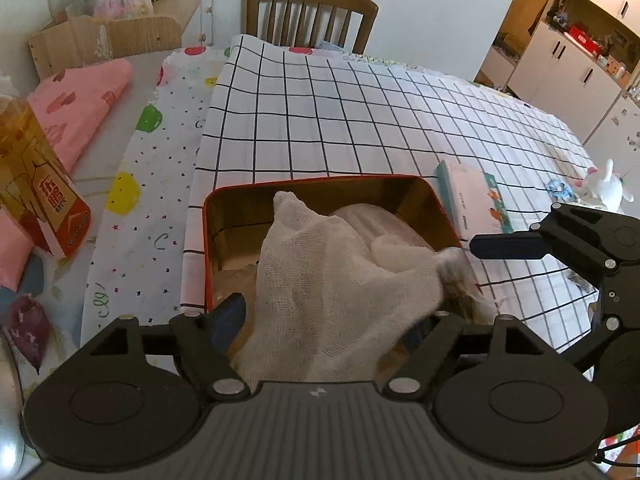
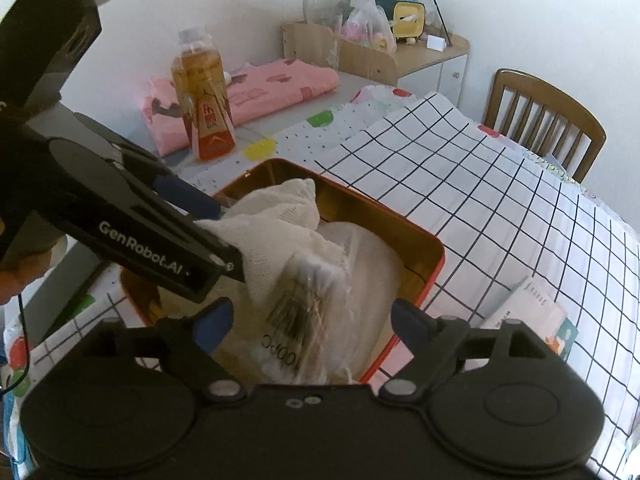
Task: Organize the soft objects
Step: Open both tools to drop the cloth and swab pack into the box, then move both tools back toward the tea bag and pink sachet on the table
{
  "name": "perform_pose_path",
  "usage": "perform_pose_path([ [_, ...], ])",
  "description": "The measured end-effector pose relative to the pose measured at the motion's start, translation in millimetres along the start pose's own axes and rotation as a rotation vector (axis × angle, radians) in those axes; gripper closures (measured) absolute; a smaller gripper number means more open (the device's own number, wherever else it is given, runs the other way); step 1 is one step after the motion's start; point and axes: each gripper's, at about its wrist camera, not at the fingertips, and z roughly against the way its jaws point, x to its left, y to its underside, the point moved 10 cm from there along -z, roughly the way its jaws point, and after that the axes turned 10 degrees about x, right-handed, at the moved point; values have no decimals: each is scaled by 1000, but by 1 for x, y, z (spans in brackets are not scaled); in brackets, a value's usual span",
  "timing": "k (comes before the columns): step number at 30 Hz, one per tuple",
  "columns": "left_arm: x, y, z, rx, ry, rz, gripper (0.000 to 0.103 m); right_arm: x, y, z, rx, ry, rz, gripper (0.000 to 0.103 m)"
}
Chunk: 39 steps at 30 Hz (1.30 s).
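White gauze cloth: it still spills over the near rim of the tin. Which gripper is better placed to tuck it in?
Probably the left gripper: the gauze cloth lies between its open fingers, while the right gripper straddles the plastic packet.

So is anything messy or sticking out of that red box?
Yes. The white gauze cloth is bunched in a heap and pokes up over the red tin instead of lying flat. A clear packet of cotton swabs leans against it, tilted. Both open grippers hover over the tin.
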Motion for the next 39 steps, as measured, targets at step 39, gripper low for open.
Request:
perform_pose_path([
  [39,-188,-37,75,-221,83,-189,2,-126,87,186,-303,17,-317,2],
])
